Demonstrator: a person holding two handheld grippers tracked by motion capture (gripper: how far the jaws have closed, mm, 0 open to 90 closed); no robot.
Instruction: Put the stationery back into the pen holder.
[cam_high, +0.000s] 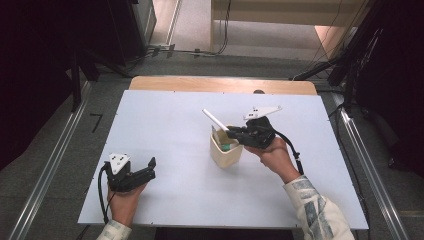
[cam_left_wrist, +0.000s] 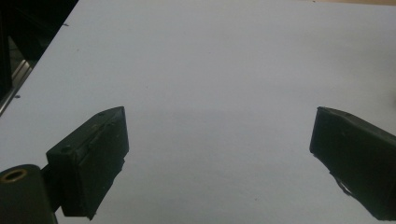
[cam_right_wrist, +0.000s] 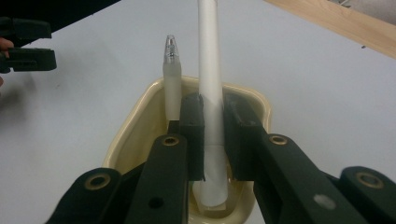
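no words, brand names or numbers can be read anywhere; the white stick (cam_right_wrist: 208, 70) clamped in the right gripper (cam_right_wrist: 214, 140) is plain, the capped pen (cam_right_wrist: 172, 79) beside it bears no print that shows, and the cream cup (cam_right_wrist: 140, 121) has bare walls. the white table (cam_left_wrist: 210, 56) and the grey plate (cam_high: 118, 161) on the left gripper (cam_high: 145, 172) carry only small holes or dots; no lettering.

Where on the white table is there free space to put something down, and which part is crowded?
Bare patches: the far left of the table, beyond the left claw; the near strip between the two hands; the right edge beyond the right claw. Crowded: the middle, where that claw grips a white pen over the cream cup.
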